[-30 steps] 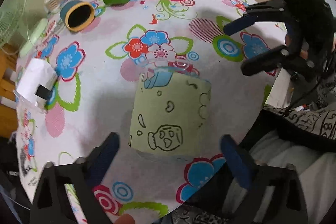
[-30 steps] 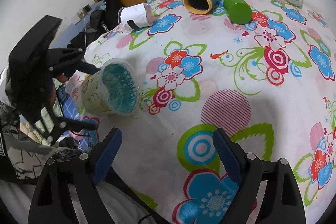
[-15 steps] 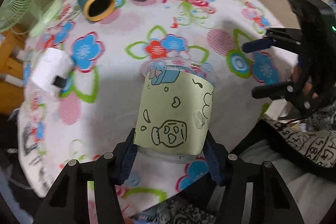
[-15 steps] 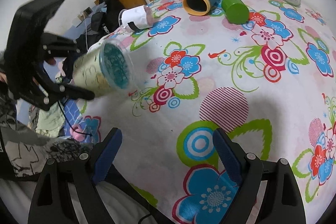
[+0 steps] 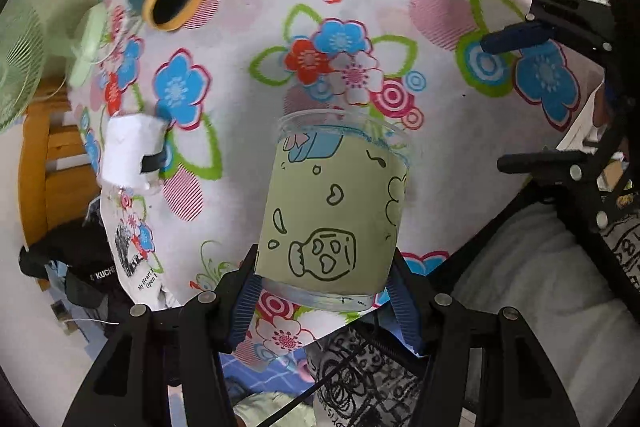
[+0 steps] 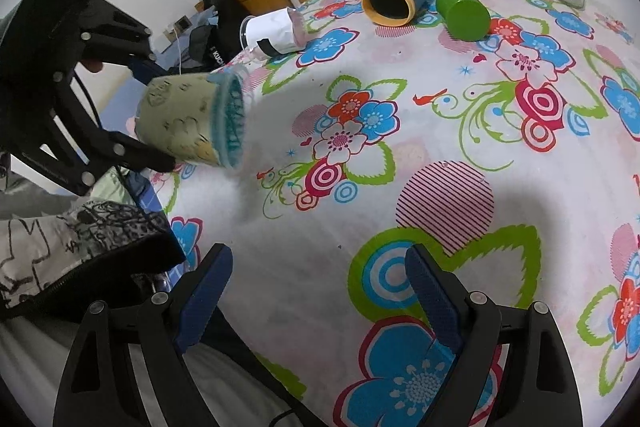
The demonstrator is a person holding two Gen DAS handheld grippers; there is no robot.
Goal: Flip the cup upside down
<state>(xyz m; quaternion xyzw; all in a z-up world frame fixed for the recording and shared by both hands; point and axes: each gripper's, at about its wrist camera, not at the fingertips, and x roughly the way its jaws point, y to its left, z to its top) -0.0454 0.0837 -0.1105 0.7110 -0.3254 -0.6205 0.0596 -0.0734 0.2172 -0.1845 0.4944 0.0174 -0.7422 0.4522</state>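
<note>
Left wrist view shows the left gripper (image 5: pixel 326 291) clenched on the base end of the cup (image 5: pixel 332 211), a clear plastic cup wrapped in a pale green sleeve with doodle drawings. The cup's long axis runs straight out along the fingers, base at the pads and open rim pointing away, toward the far side of the flowered tabletop (image 5: pixel 400 7).

From the right wrist view the cup (image 6: pixel 192 121) hangs in the air above the near left edge of the tabletop (image 6: pixel 440 147), lying roughly on its side with the teal-lined mouth facing right, toward the middle of the cloth. It touches nothing but the left gripper (image 6: pixel 156 115).

The right gripper (image 6: pixel 318 291) is released, jaws wide apart, low over the near edge and well apart from the cup; it holds nothing.

That sideways axis is what the flip turns on: as I judge it, the left wrist must roll further until the rim faces down, then lower the cup onto bare cloth just right of it. The left hand is the only one placed to do this. Other cups lie on their sides at the far end, well clear.
</note>
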